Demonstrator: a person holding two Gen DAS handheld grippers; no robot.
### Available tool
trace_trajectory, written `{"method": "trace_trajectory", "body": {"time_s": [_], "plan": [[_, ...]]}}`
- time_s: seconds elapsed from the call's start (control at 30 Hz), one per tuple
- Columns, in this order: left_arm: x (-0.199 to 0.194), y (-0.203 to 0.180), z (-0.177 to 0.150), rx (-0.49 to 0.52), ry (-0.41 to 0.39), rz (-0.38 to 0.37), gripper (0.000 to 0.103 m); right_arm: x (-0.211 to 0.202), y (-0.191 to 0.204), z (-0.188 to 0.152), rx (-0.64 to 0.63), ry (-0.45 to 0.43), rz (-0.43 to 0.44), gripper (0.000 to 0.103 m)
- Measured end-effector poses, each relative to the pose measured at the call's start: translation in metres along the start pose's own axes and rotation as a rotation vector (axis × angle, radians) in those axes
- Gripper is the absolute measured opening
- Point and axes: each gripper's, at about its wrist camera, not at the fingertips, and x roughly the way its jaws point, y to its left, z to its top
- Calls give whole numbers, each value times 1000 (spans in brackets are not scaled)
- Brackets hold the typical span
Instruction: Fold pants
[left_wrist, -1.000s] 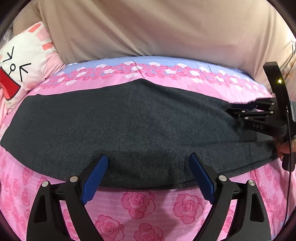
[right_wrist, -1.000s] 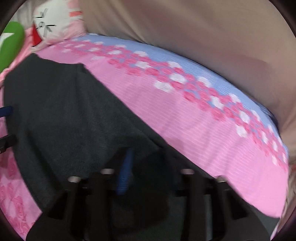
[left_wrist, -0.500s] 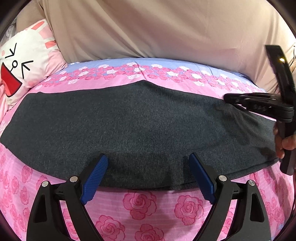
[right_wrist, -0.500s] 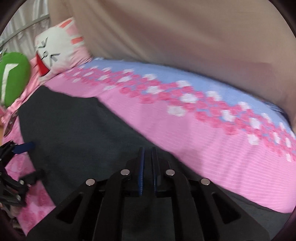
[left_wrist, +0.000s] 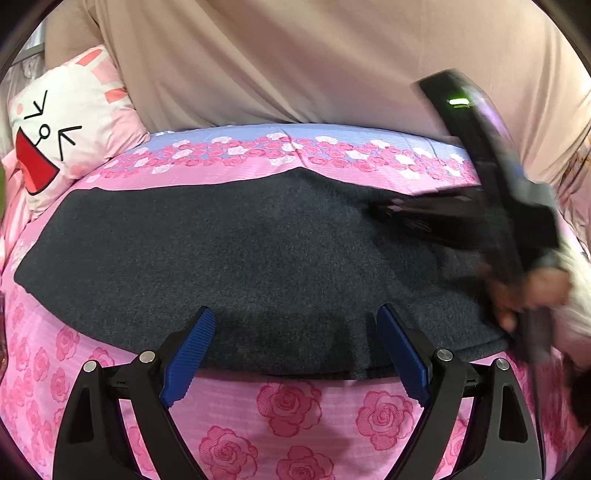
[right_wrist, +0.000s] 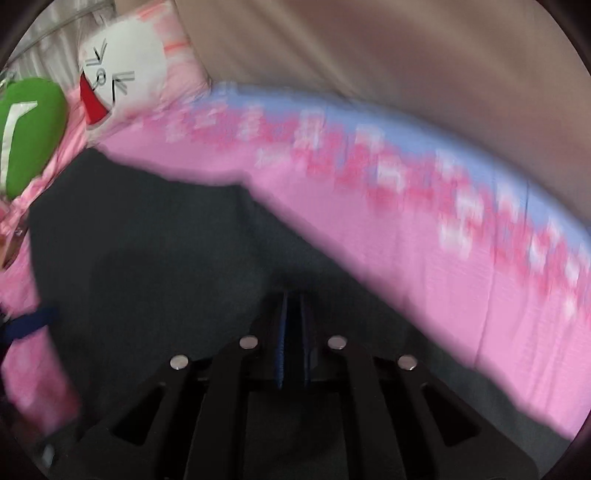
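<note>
Pants: the dark grey pants (left_wrist: 236, 258) are lying flat across the pink rose-print bedsheet (left_wrist: 295, 413), stretching from left to right just ahead of the left gripper's fingertips; their near hem is running between the two blue pads.
Left gripper: the left gripper (left_wrist: 295, 354) is hovering with its jaws spread wide, nothing between them; its blue pads (left_wrist: 188, 354) are sitting over the near edge of the pants, and whether they are touching the cloth cannot be told.
Right gripper: the right gripper (right_wrist: 293, 332) is showing its jaws pressed together, with no cloth seen between them; the pants (right_wrist: 155, 266) are spreading ahead of it and to its left. From the left wrist view it is appearing blurred (left_wrist: 406, 216) over the right end of the pants.
Hand: a hand (left_wrist: 524, 291) is gripping the right gripper's handle, to the right of the left gripper.
Pillow: a white cartoon-face pillow (left_wrist: 62, 129) is lying far ahead to the left of both grippers, beyond the pants.
Green cushion: a green cushion (right_wrist: 29, 125) is sitting left of that pillow in the right wrist view.
Backdrop: a beige cloth (left_wrist: 295, 62) is hanging beyond the bedsheet.
</note>
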Motion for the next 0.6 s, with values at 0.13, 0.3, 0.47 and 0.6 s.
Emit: {"method": "trace_trajectory", "body": {"time_s": [0.13,0.3,0.47,0.6], "plan": [[-3,12,-1,-57,-17,0,87,-27,-3,-1,69,-66,24,6],[-4,32,1,-157,-29,-7,87,-106,-47,-77,171,-125,27,6],[9,46,3,-241,34,-2,87,-153,-125,-184,324,-20,-135,4],[9,37,3,-199,47,53,87,-209,-173,-236,539,-80,-172,10]]}}
